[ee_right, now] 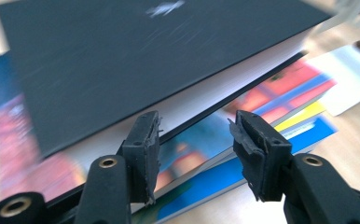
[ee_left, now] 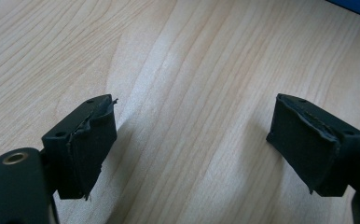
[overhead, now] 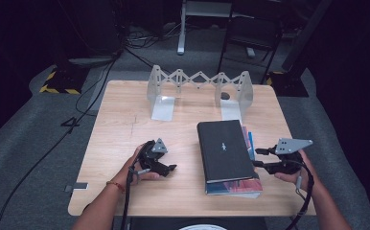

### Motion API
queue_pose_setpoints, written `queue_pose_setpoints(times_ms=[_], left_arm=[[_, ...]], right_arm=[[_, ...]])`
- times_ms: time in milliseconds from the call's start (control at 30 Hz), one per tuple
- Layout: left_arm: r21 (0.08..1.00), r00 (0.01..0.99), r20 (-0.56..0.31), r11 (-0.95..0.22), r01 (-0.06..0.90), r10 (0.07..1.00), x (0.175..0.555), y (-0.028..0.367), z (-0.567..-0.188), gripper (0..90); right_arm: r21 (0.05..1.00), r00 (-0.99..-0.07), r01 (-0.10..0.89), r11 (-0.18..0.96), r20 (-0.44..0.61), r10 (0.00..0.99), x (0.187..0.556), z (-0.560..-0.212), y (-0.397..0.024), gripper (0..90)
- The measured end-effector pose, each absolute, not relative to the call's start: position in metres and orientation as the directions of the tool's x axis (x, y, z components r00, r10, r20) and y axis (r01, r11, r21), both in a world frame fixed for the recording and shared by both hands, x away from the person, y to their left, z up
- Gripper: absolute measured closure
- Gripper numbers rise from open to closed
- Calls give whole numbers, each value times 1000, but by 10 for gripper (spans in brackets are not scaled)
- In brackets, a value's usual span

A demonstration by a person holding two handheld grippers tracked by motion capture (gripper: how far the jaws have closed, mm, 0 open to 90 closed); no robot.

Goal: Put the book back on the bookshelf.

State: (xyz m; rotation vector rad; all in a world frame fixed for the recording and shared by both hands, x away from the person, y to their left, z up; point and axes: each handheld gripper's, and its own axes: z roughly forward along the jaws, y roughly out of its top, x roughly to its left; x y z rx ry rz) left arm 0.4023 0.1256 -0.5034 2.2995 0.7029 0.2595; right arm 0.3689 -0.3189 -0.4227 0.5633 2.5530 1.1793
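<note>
Books are lying stacked on the right half of the desk [overhead: 125, 120]: a black book [overhead: 224, 149] is sitting on top of colourful books [overhead: 236, 187], in front of the silver expanding bookend rack [overhead: 200, 81], which is standing without any books at the far edge. The right tongs [overhead: 260, 157] are hovering at the stack's right edge, jaws half open around the black book's page side and gripping nothing yet. The left tongs [overhead: 171, 168] are resting over bare wood, jaws wide apart and holding nothing. Judging by this, the work is only beginning: no book is lifted, and moving them to the rack is all left to do.
</note>
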Motion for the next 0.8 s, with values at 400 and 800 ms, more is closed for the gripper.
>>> queue_pose_setpoints(times_ms=[400, 800], left_arm=[[742, 882, 1, -592, 316, 472, 409, 74, -483, 214], [780, 891, -5, -556, 288, 454, 412, 59, -477, 240]], right_arm=[[776, -901, 215, 593, -76, 427, 356, -433, -314, 500], [788, -927, 183, 587, -61, 370, 350, -435, -306, 503]])
